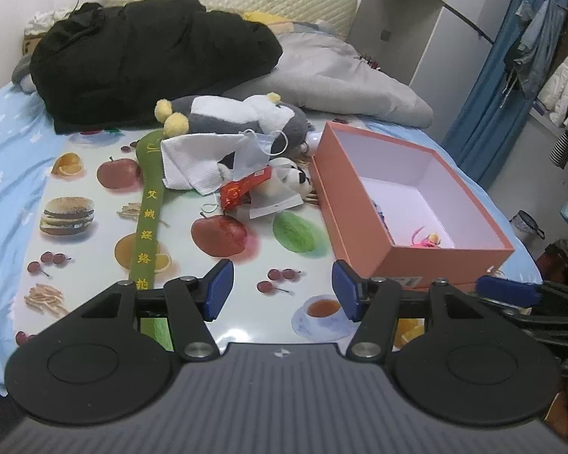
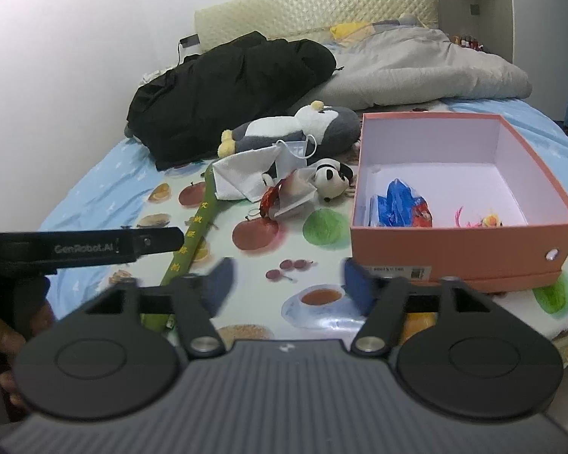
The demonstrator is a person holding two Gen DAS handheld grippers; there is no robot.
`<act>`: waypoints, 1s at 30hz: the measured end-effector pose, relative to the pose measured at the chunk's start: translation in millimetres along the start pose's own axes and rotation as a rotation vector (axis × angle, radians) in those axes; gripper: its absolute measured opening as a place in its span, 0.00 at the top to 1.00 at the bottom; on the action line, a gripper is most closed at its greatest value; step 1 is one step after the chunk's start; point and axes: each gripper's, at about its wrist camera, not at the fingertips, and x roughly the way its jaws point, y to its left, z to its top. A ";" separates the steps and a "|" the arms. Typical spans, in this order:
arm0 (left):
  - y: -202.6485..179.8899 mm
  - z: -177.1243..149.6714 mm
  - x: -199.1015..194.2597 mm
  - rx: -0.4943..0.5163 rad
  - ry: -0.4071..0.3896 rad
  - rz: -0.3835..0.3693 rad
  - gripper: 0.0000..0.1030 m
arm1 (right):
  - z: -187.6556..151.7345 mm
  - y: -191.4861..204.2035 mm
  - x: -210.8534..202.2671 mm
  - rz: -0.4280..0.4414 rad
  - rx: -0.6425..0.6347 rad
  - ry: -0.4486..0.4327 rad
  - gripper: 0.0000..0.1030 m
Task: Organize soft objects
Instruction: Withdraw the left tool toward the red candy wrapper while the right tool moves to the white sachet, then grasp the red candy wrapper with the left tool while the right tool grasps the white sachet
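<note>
Surface: a bed with a blue sheet point(image 1: 7, 159), and over its near part a printed cloth point(image 1: 94, 234) with pictures of fruit and burgers; a padded headboard point(image 2: 314, 11) stands at the far end.
Left gripper point(image 1: 282, 289): nearest of all, low over the near edge of the cloth, fingers spread with nothing between them.
Right gripper point(image 2: 287, 283): just beside it on the right, also spread and empty; its blue pads are blurred.
Green strap point(image 1: 147, 227): long and narrow, its long axis running near to far, near end under the left finger of the left gripper, far end at the pile.
Pile of soft things: ahead of both grippers, mid-bed, a little left of centre: red wrapper point(image 1: 244, 187), white cloth point(image 1: 193, 164), face mask point(image 1: 257, 147), small panda toy point(image 2: 331, 179), and behind them a grey and white penguin toy point(image 1: 238, 113).
Box point(image 1: 363, 223): orange, open, right of the pile, straight ahead of the right gripper; a blue bag point(image 2: 397, 204) and a small pink item already lie inside.
Nearer hand, as I judge: left for the strap and pile, right for the box.
Far end: black coat point(image 1: 144, 53) and grey quilt point(image 1: 340, 72), well apart from the grippers.
</note>
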 end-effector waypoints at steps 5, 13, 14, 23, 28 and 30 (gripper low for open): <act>16.0 14.6 31.1 -0.014 0.031 0.011 0.38 | 14.9 3.1 20.5 0.020 -0.004 0.012 0.25; 47.2 34.6 97.3 -0.015 0.095 0.028 0.38 | 42.0 13.9 75.1 0.054 -0.025 0.089 0.27; 50.3 37.4 106.5 -0.017 0.101 0.026 0.38 | 45.5 14.7 82.0 0.052 -0.023 0.096 0.28; 72.4 57.3 180.8 -0.019 0.130 -0.001 0.38 | 80.2 9.3 154.3 0.074 0.090 0.173 0.36; 85.4 64.7 219.6 -0.032 0.153 -0.021 0.39 | 94.7 9.6 195.6 0.038 0.069 0.205 0.37; 88.9 67.7 233.0 -0.036 0.154 -0.031 0.39 | 97.7 7.6 210.5 0.018 0.064 0.219 0.37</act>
